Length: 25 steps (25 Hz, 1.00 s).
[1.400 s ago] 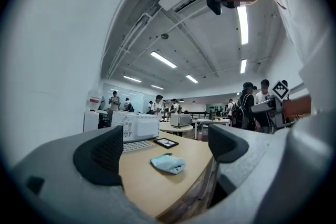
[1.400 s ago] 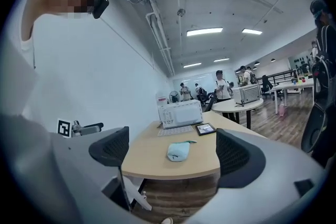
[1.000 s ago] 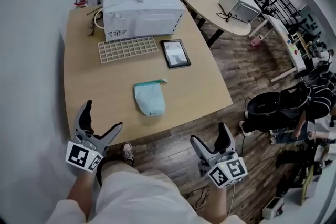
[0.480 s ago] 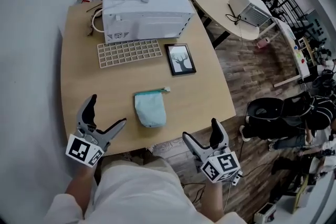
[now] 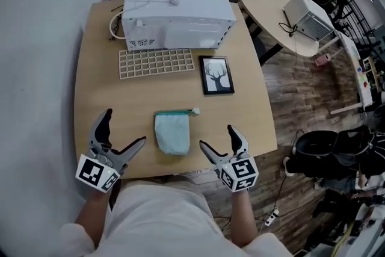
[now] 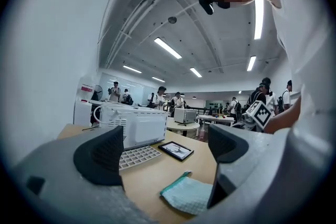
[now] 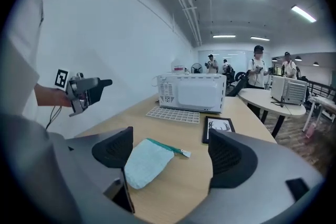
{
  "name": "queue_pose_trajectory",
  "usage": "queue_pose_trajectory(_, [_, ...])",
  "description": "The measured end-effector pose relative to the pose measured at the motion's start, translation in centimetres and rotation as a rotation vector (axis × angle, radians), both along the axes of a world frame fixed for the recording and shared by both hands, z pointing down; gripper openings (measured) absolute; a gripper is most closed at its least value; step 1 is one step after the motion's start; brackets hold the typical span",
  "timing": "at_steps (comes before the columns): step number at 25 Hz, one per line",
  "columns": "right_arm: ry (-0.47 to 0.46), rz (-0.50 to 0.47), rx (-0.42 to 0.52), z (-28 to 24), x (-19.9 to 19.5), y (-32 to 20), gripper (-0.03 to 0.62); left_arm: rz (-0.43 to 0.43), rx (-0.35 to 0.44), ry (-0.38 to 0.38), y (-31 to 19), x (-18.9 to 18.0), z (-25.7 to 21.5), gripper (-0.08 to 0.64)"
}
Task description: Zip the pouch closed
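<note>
Pouch (image 5: 172,133) right of L tool (image 5: 125,126), apart

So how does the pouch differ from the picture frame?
The pouch is pale blue-green soft fabric; the picture frame is black-edged, showing a deer. The pouch lies nearer the person; the picture frame lies farther, beside the white grid tray. Both lie flat on the table.

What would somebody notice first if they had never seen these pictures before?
Probably the big white microwave at the far end of the wooden table. Next, the pale blue-green pouch near the front edge, lying between the open left gripper and the open right gripper, whose jaws have just been closing slightly, gripping nothing.
</note>
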State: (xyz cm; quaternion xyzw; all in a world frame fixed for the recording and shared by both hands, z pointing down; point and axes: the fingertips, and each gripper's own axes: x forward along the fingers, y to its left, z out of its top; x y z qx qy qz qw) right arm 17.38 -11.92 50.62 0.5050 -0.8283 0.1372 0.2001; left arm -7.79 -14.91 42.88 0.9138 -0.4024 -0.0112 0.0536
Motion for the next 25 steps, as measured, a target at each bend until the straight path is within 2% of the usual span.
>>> queue_pose_trajectory(5, [0.059, -0.06, -0.051, 4.9, 0.5, -3.0, 0.403, -0.029, -0.027, -0.028, 0.0, 1.1, 0.5, 0.497])
queue_pose_trajectory(7, [0.095, -0.092, -0.064, 6.4, 0.5, -3.9, 0.343, -0.037, -0.033, -0.036, 0.1, 1.5, 0.6, 0.497])
queue_pose_trajectory(9, [0.161, -0.137, -0.081, 8.2, 0.2, -4.7, 0.319, -0.047, -0.036, -0.041, 0.1, 1.8, 0.4, 0.497])
queue_pose_trajectory(13, [0.363, -0.237, -0.091, 12.3, -0.2, -6.4, 0.266, -0.071, -0.036, -0.051, 0.2, 1.9, 0.2, 0.497])
queue_pose_trajectory(15, [0.387, -0.249, -0.118, 14.1, -0.3, -7.2, 0.222, -0.087, -0.039, -0.058, 0.4, 1.7, 0.2, 0.497])
queue_pose_trajectory(21, [0.473, -0.286, -0.177, 17.8, -0.8, -8.8, 0.216, -0.146, -0.051, -0.075, 1.2, 0.5, 0.0, 0.497])
queue_pose_trajectory(25, [0.48, -0.298, -0.243, 19.4, -0.9, -9.3, 0.196, -0.174, -0.045, -0.079, 1.5, -0.3, -0.3, 0.497])
